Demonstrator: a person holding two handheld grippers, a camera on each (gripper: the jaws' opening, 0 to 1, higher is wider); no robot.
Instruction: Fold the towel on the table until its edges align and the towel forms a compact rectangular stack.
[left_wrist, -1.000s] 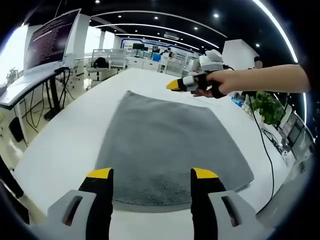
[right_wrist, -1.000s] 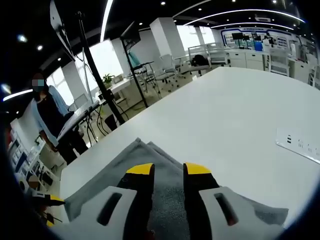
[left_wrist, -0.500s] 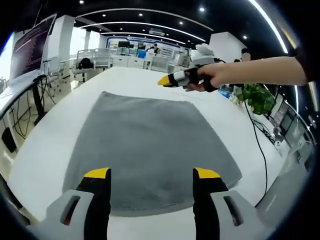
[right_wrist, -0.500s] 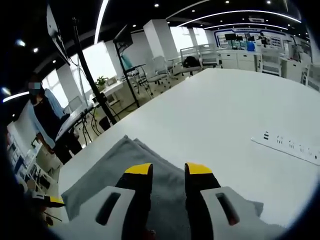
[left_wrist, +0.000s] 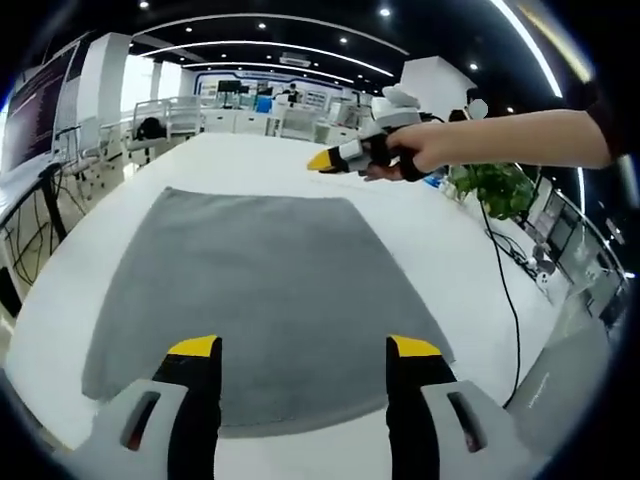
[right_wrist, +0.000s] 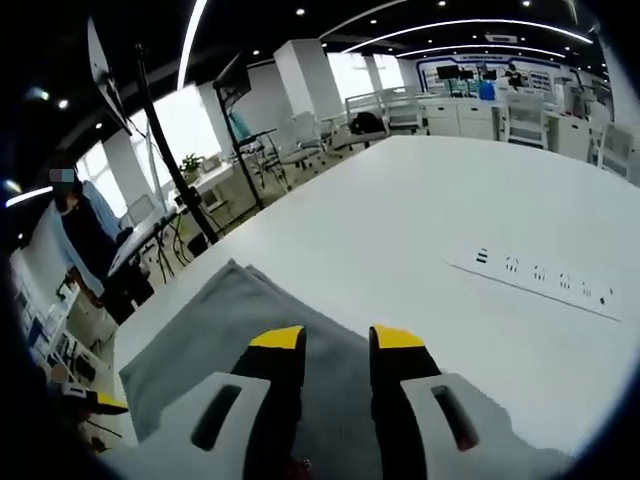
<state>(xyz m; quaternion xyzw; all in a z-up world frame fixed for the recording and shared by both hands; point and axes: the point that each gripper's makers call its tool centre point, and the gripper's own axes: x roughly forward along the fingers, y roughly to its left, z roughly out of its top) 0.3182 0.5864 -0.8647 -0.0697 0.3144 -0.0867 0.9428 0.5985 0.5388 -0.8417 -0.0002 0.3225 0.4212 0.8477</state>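
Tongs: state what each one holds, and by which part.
Nothing is held. The left tongs are open above the towel; the right tongs hover nearly closed, empty.

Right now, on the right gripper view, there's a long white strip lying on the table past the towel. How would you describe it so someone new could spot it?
Start at the big white table, then look beyond the far edge of the grey towel. Lying flat on the bare tabletop is a power strip, long and narrow. It is white like the table, but rows of small dark socket slots set it apart.
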